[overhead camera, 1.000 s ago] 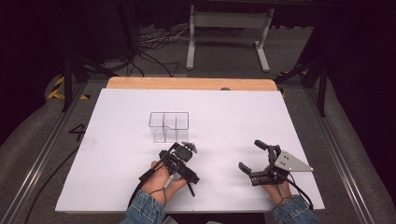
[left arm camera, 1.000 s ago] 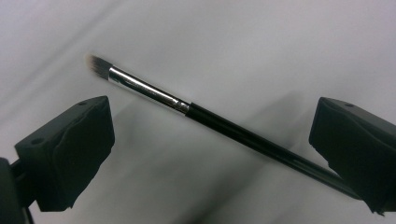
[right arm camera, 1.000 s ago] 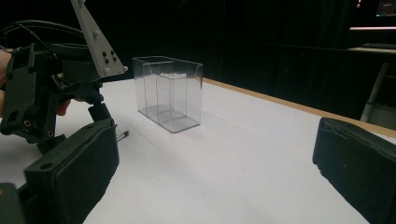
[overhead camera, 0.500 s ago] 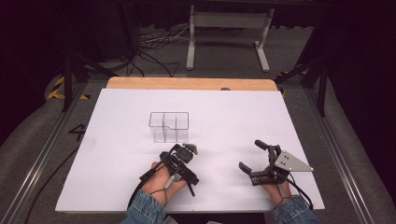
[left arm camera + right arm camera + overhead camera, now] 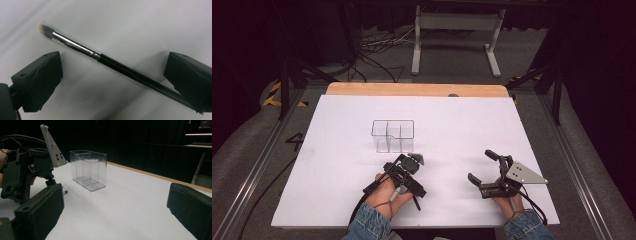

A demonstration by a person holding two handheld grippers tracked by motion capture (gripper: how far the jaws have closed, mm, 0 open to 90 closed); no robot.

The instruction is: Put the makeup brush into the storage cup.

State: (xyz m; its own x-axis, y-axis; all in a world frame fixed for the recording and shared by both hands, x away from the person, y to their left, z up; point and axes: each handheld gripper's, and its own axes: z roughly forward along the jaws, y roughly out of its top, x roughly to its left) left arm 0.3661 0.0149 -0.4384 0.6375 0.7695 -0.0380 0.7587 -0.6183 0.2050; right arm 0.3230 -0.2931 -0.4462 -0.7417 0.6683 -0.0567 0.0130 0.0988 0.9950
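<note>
**Inspector A:** Work surface is a white rectangular table (image 5: 462, 125) with a pale wooden strip along its far edge. Left of centre, toward eleven o'clock, stands a clear plastic organiser box with inner dividers (image 5: 393, 135), upright, its compartments holding nothing I can make out.

**Inspector B:** Confirmed. In the right gripper view that clear box (image 5: 88, 170) stands on the sheet toward eleven o'clock, past the other tool. And the left gripper?

**Inspector A:** The left gripper (image 5: 409, 167), black, sits just on the near side of the box, at its six o'clock, pointed down at the table. In the left gripper view its jaws are spread wide, gripping nothing. Between them lies a slim makeup brush with a black handle, silver ferrule and pale bristles (image 5: 112, 62), flat on the white sheet. Bristles point to ten o'clock in that view; the handle runs to four o'clock and passes under or against the right-hand jaw. I cannot tell whether it touches.

**Inspector B:** The right gripper (image 5: 484, 167)?

**Inspector A:** Near the front edge, around five o'clock on the table, well apart from the left one, with the grey three-cornered plate on top. Jaws gaping wide, nothing between them but bare sheet.

**Inspector B:** Hands?

**Inspector A:** The left hand (image 5: 387, 197) and right hand (image 5: 507, 200), in denim cuffs, each hold their tool.
</note>
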